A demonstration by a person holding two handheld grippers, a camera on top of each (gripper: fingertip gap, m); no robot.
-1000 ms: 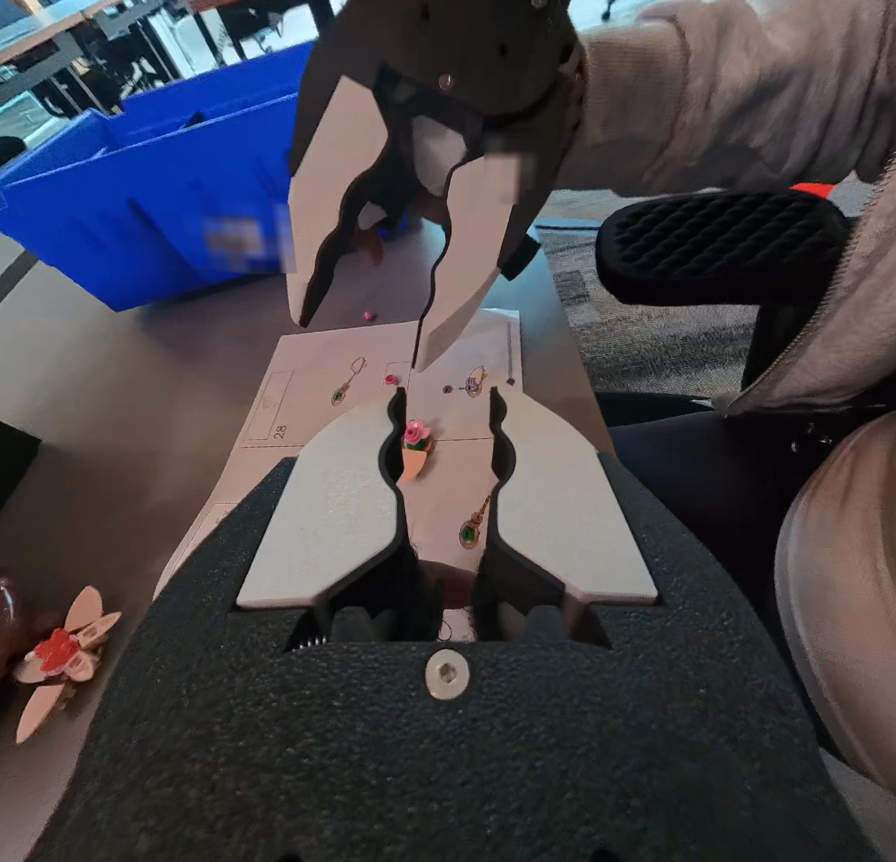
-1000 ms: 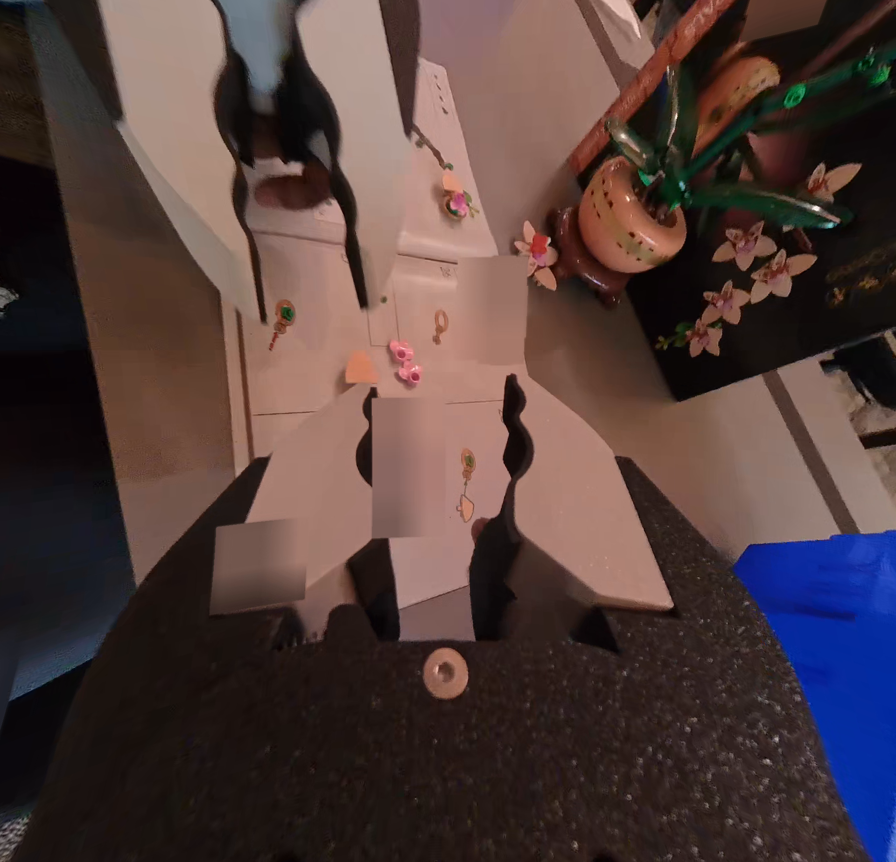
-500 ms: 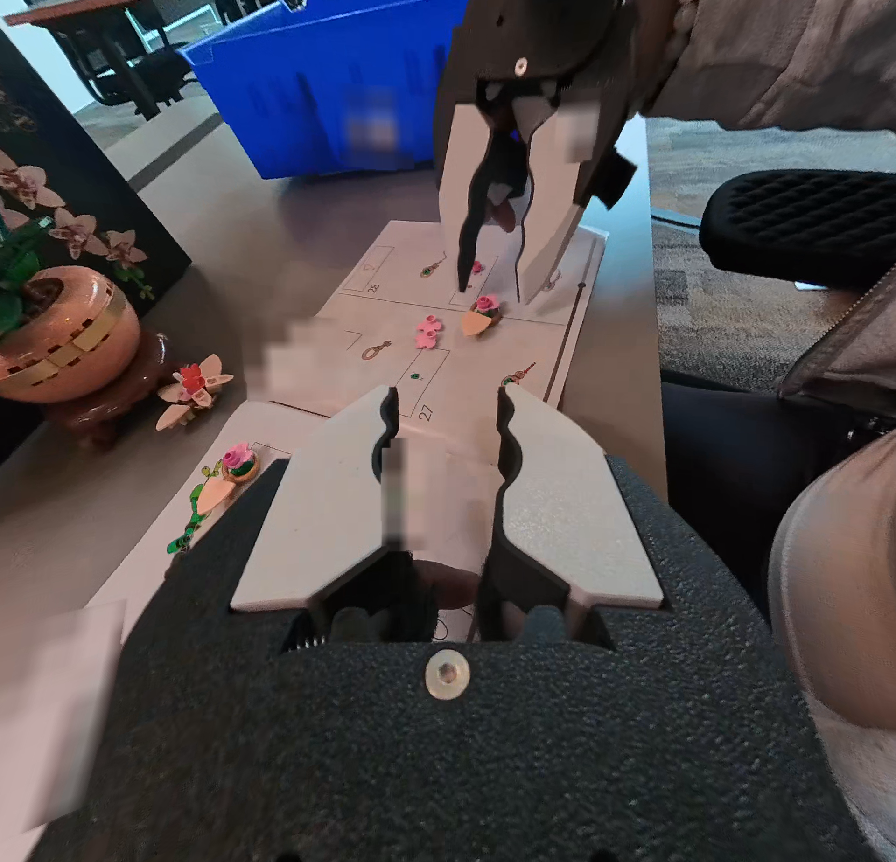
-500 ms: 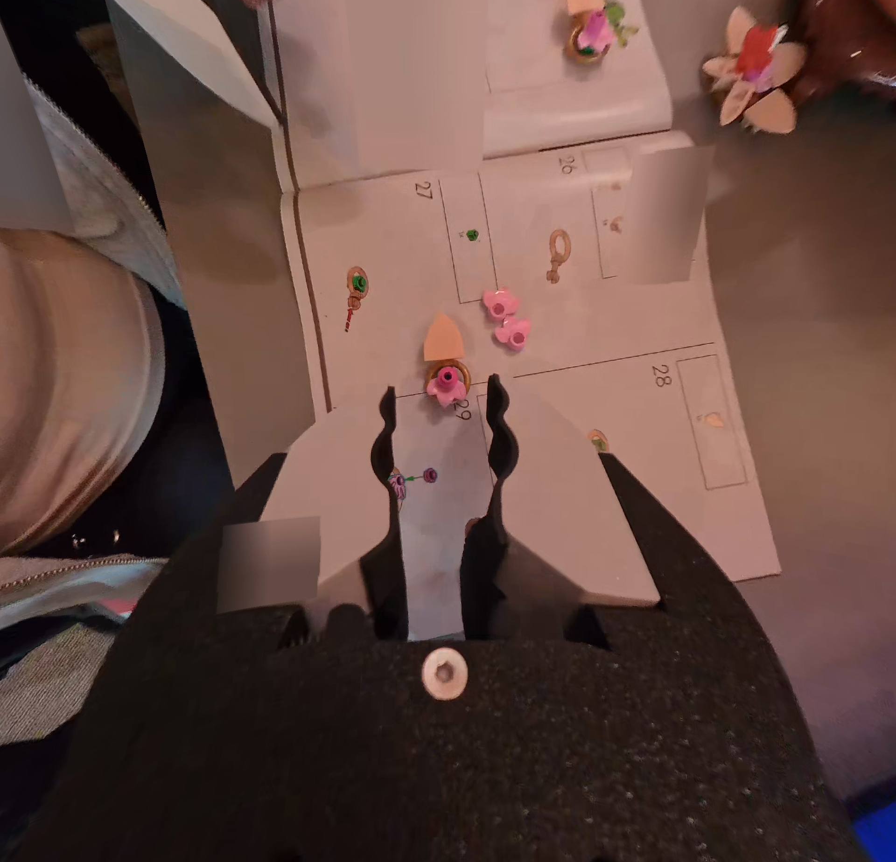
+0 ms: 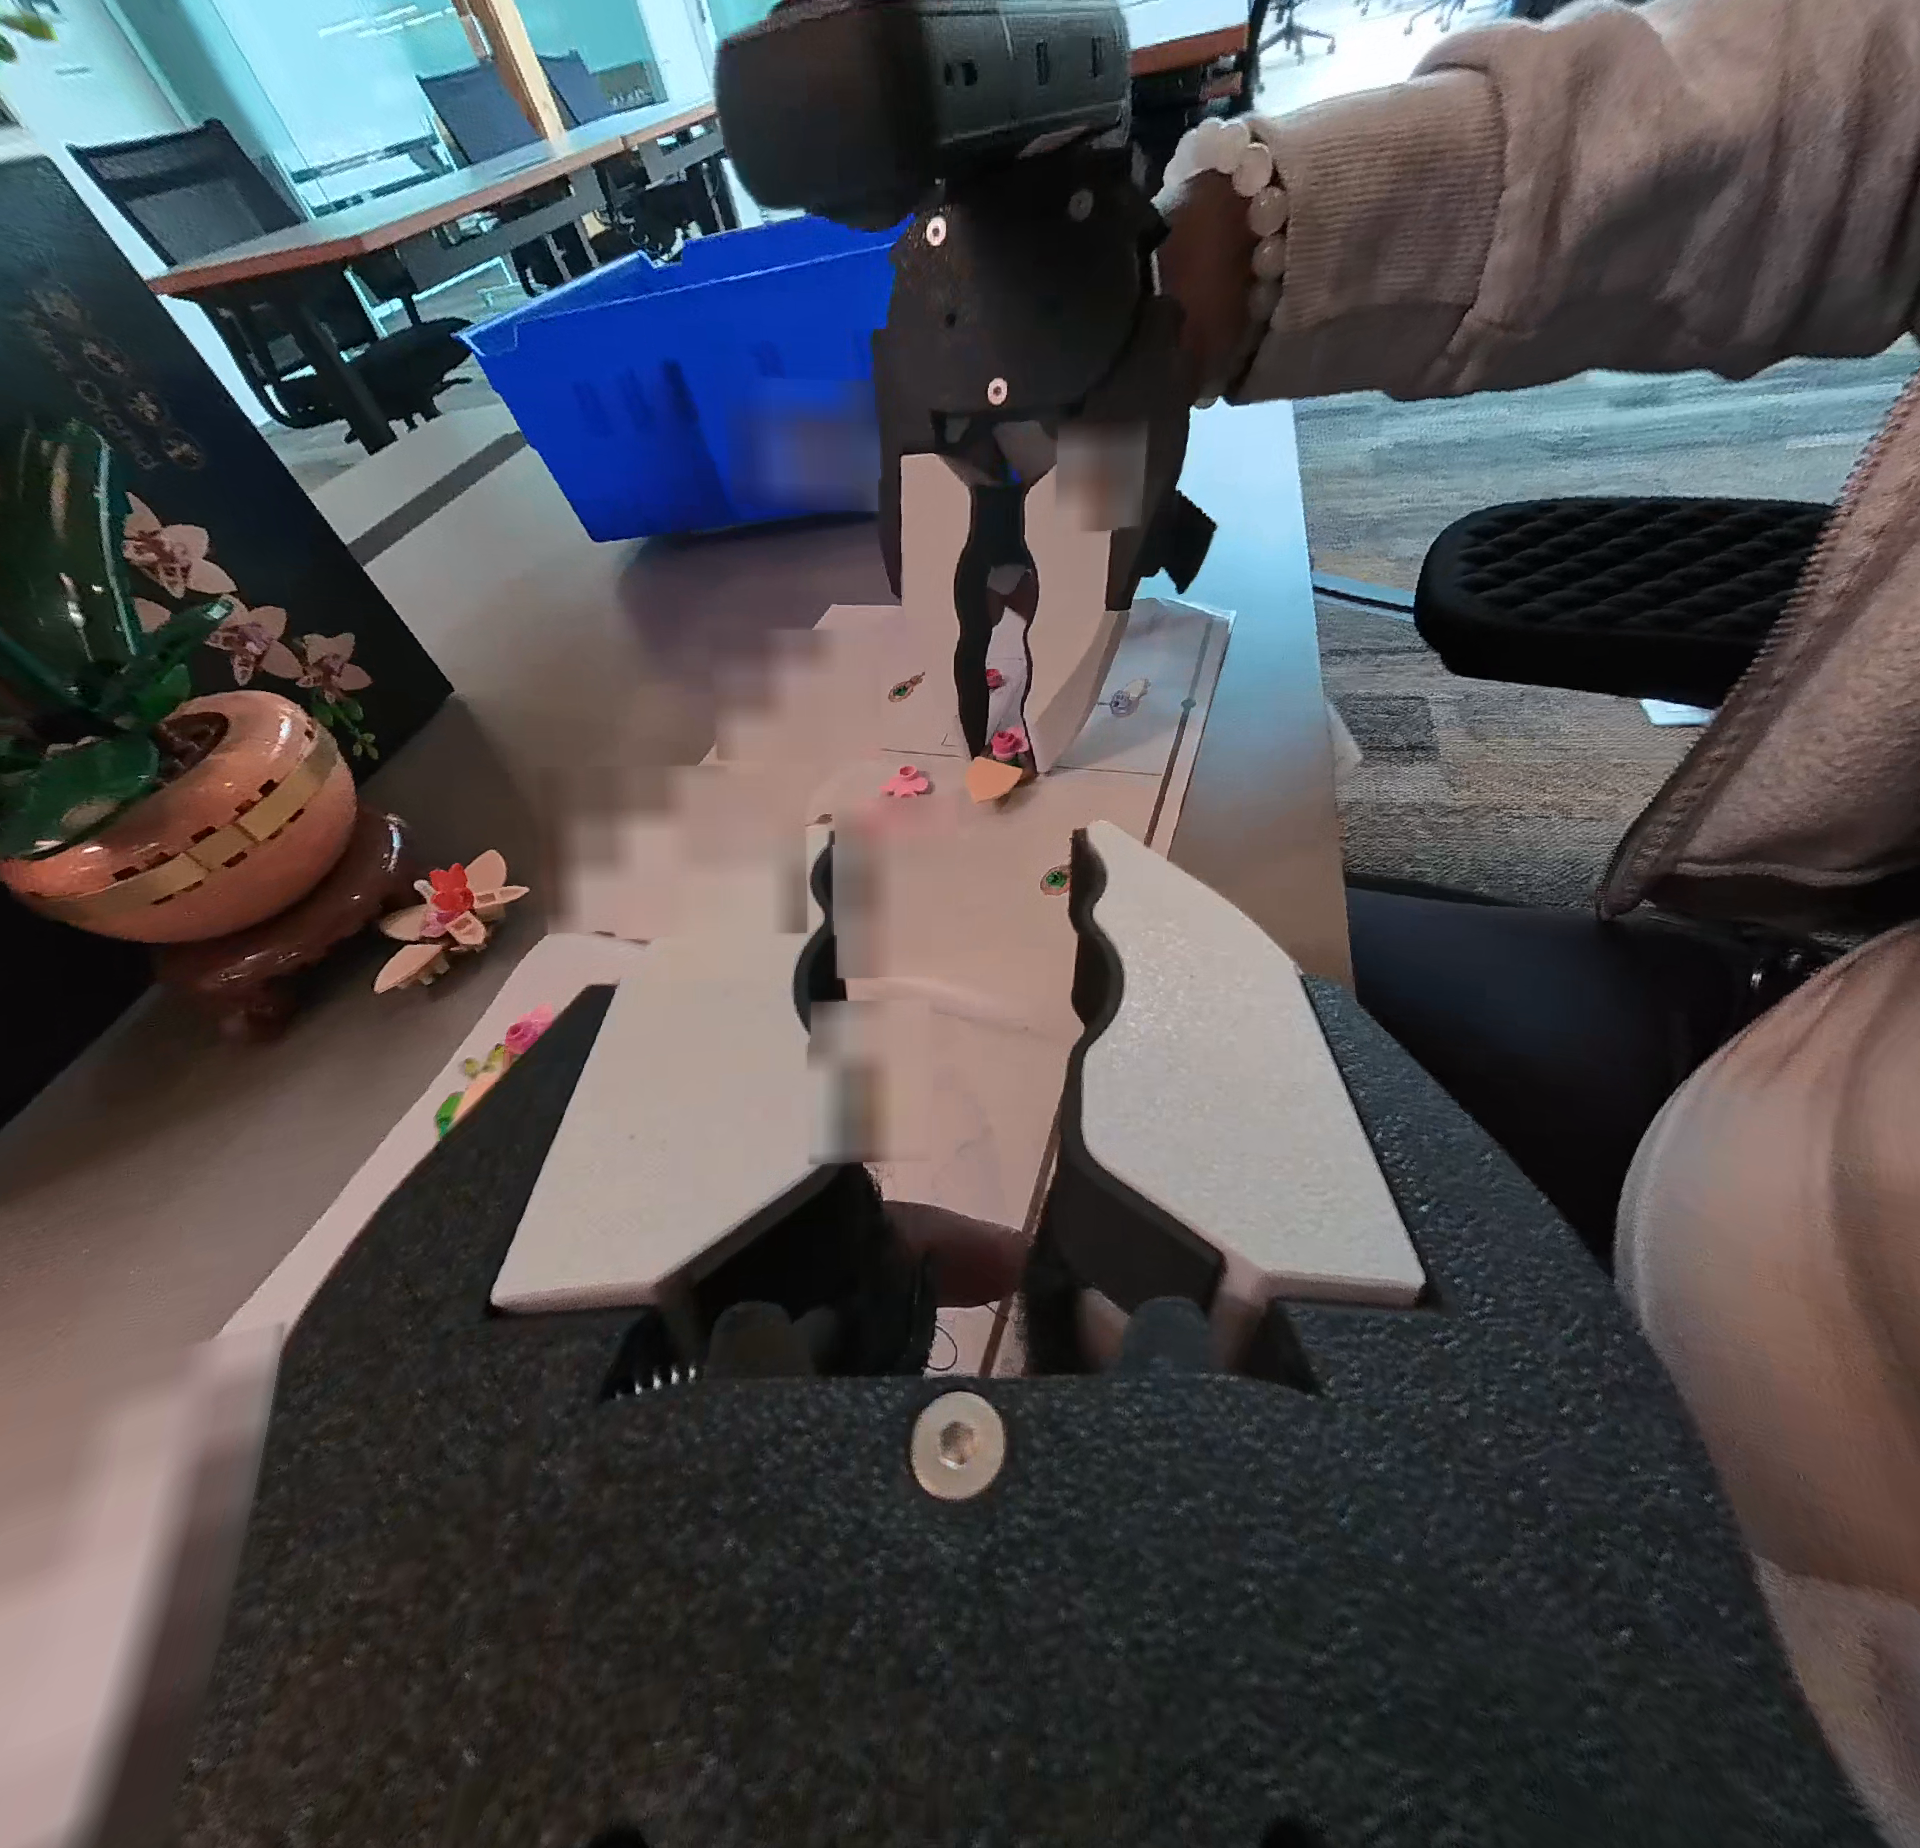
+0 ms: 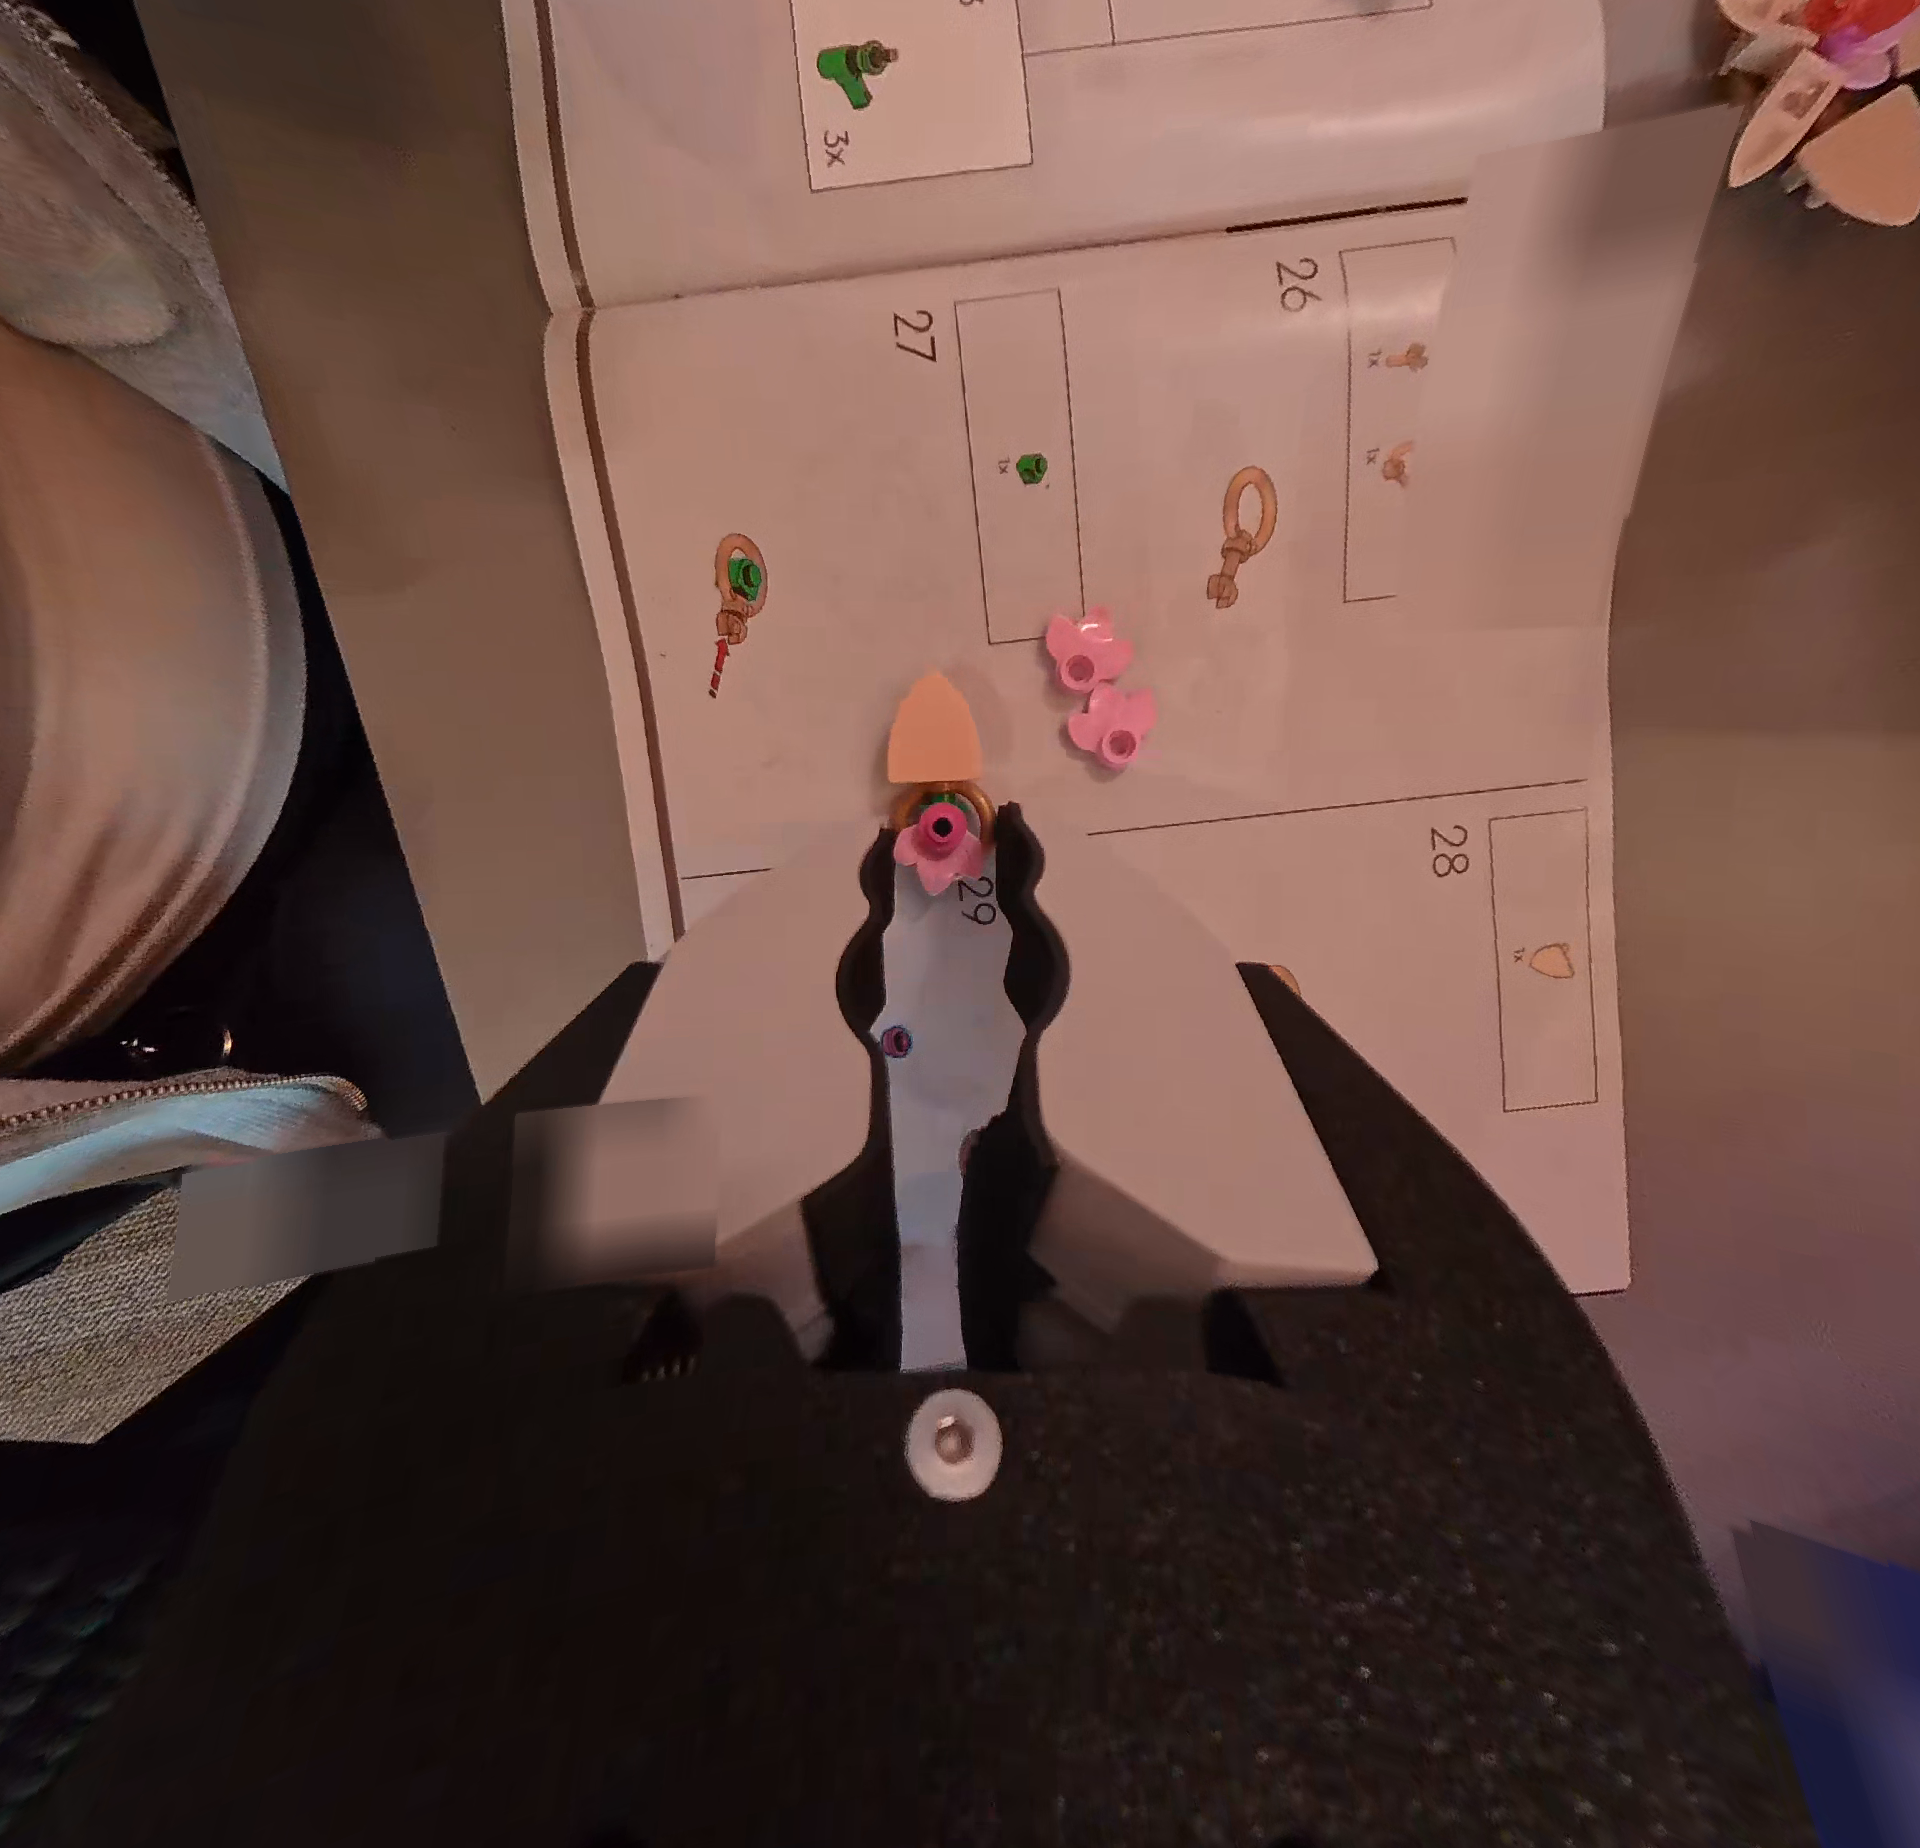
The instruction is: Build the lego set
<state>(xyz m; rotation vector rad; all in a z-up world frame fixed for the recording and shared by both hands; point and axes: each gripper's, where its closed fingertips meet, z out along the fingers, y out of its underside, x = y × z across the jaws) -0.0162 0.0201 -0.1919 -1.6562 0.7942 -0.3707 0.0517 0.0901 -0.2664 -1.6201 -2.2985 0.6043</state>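
Observation:
A small flower piece [image 6: 933, 733], made of a tan petal, a gold ring and a pink blossom, lies on the open instruction booklet [image 6: 1247, 396]. My right gripper [image 6: 948, 832] points down at it, and both fingertips press against the sides of the ring. The left wrist view shows the same: the right gripper [image 5: 1003, 759] stands upright with its tips flanking the blossom on the page. My left gripper [image 5: 951, 853] is open and empty, hovering over the near part of the booklet [image 5: 1174, 676], well short of the piece.
Two loose pink blossoms [image 6: 1096, 692] lie just beside the piece. A potted brick orchid [image 5: 197, 822] and a loose cream flower [image 5: 447, 910] are at the left. A blue bin [image 5: 675, 406] stands behind. A chair armrest [image 5: 1621, 593] and a person's lap are at the right. My right fingertips sit around 12 cm from my left ones.
My left gripper drew back from the flower piece and widened. My right gripper came down over the piece and closed its fingers in against the ring.

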